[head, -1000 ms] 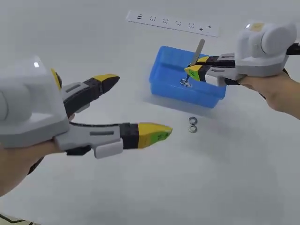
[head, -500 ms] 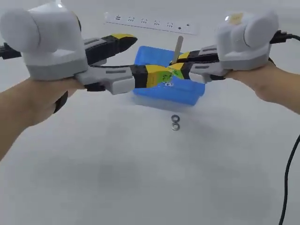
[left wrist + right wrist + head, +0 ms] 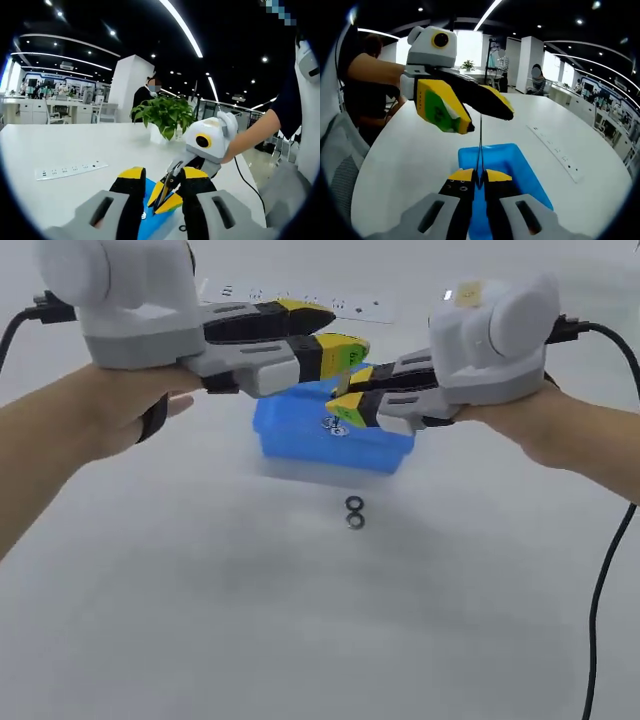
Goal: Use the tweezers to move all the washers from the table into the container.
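You're clamping tweezers (image 3: 480, 142) in the R gripper (image 3: 340, 414) over the container (image 3: 300, 448), prob. for a drop; L gripper (image 3: 346, 330) is gaping alongside, 2 washers (image 3: 354, 513) lying toward the bench (image 3: 200, 620)'s near edge.

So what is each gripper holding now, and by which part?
The right gripper clamps the tweezers low, near their tips. The left gripper is open, holding nothing.

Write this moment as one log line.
left claw: open | right claw: shut on tweezers, over container | two washers: on table
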